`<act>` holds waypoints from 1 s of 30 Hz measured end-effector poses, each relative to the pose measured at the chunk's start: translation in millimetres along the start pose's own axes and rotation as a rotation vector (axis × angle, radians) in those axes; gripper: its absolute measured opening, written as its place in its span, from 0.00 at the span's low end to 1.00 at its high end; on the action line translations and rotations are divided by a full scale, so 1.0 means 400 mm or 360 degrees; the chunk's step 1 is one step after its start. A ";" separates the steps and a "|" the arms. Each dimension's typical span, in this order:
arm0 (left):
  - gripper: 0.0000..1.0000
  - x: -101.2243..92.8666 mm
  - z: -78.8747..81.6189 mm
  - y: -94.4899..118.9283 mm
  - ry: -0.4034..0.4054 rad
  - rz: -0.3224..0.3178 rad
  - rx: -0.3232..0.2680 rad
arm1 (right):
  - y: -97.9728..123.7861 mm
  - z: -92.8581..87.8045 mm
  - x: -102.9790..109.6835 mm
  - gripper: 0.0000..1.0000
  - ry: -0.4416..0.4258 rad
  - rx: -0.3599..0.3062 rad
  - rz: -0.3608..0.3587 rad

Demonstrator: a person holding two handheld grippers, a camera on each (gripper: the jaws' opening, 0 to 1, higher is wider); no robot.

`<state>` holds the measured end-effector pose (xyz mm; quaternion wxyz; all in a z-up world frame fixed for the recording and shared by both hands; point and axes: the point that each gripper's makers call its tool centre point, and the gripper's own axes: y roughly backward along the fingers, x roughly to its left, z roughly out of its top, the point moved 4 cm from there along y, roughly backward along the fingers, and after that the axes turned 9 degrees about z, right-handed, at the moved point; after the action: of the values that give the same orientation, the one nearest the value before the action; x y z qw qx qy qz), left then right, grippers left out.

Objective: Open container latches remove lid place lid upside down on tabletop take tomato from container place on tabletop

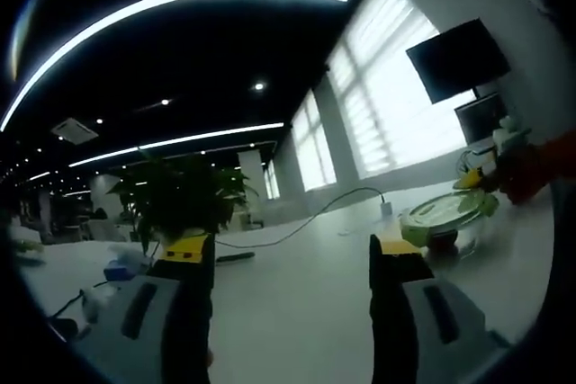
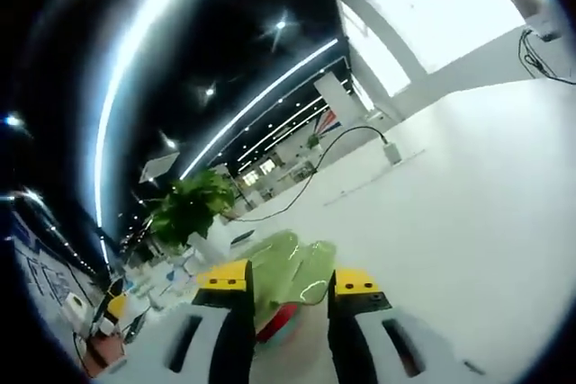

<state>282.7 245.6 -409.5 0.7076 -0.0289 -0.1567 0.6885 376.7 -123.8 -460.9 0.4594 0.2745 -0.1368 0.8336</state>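
Observation:
A clear container [image 1: 441, 222] with a green lid [image 1: 447, 207] stands on the white tabletop [image 1: 297, 303] at the right of the left gripper view, and something red shows through its wall. My right gripper [image 1: 526, 168] reaches it from the right, one yellow tip over the lid's edge. In the right gripper view the lid's green latch flap [image 2: 295, 272] fills the gap between the narrowed jaws of my right gripper [image 2: 290, 278], touching both. The red tomato [image 2: 274, 323] shows below the flap. My left gripper [image 1: 291, 254] hovers open over bare table, well left of the container.
A potted green plant [image 1: 184, 195] stands at the back left, with a black cable [image 1: 306, 222] running across the table to a small plug [image 1: 385, 207]. Small items [image 1: 121, 267] lie at the far left. A dark monitor [image 1: 457, 58] hangs on the wall beyond the container.

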 end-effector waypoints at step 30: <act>0.67 0.021 0.008 0.018 0.0017 0.0007 -0.0015 | -0.094 0.182 0.195 0.00 -0.0187 -0.0212 0.0248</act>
<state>275.0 253.8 -406.9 0.7066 -0.0363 -0.1562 0.6892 399.2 -84.5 -357.0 0.4016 0.2802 -0.2397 0.8383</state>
